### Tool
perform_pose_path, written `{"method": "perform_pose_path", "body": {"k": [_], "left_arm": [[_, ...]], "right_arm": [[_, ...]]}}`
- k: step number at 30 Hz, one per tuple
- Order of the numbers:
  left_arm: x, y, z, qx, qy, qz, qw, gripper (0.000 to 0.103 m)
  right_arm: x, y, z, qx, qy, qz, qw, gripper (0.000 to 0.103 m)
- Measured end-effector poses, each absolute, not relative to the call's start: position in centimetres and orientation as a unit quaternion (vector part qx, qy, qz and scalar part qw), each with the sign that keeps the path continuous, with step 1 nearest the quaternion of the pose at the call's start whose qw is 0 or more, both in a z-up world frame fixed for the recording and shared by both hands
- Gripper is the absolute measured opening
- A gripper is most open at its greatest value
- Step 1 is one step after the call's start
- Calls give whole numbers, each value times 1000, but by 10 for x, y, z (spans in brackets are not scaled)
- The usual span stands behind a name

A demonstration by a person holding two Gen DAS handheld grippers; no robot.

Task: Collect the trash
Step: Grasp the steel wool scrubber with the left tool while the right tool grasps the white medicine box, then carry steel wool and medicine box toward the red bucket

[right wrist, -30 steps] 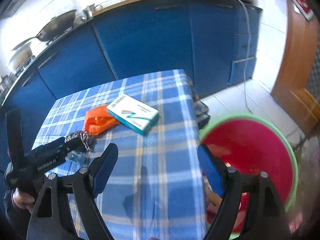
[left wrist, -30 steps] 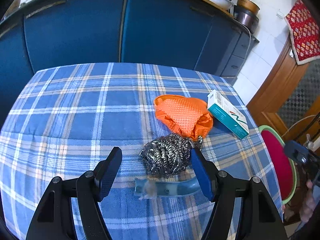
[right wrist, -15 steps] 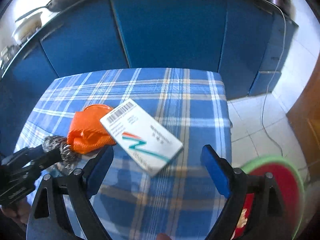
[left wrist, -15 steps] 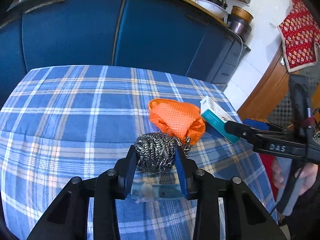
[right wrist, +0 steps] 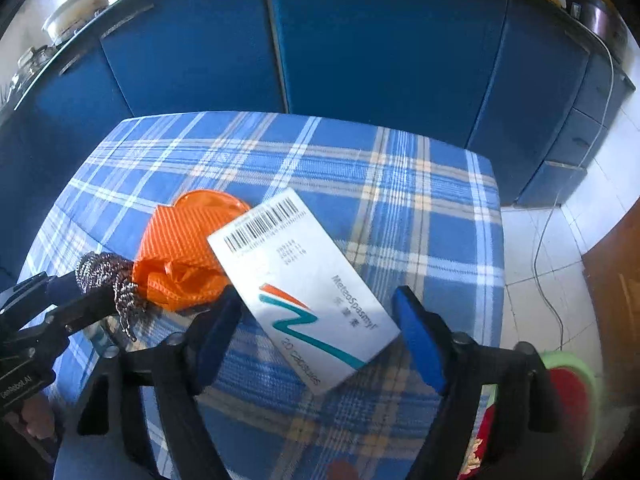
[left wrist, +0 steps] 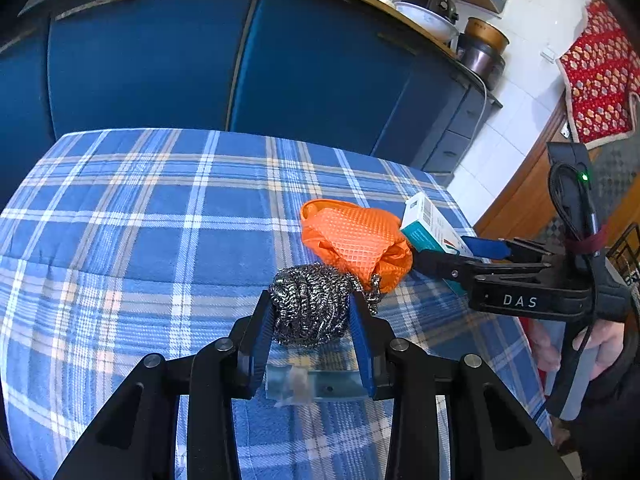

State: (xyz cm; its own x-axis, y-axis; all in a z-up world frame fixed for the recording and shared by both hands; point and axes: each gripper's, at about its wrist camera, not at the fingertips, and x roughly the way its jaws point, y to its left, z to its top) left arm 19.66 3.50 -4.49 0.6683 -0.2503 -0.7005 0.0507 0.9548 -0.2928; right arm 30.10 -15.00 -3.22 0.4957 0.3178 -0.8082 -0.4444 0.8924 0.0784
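Left wrist view: left gripper [left wrist: 312, 312] clamps the steel scourer [left wrist: 310, 304]; right gripper [right wrist: 316, 320], jaws closing, straddles the medicine box [right wrist: 300, 292], pads not touching.

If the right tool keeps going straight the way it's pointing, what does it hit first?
Most likely the white box: it lies on the tablecloth directly between the right tool's closing fingers, not yet pinched. Depth is hard to judge through the fisheye.
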Motion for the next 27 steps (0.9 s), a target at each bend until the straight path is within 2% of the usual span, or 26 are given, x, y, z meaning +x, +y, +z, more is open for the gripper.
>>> {"method": "perform_pose_path", "body": {"k": [11,27], "left_arm": [[190,30,-35,-124,386,-82,911,33],[148,-8,5,-113,365,-115,917,32]], "right_arm": [[246,-172,-16,13,440,213,872,70],[150,-221,-9,136,403,208,881,65]]}}
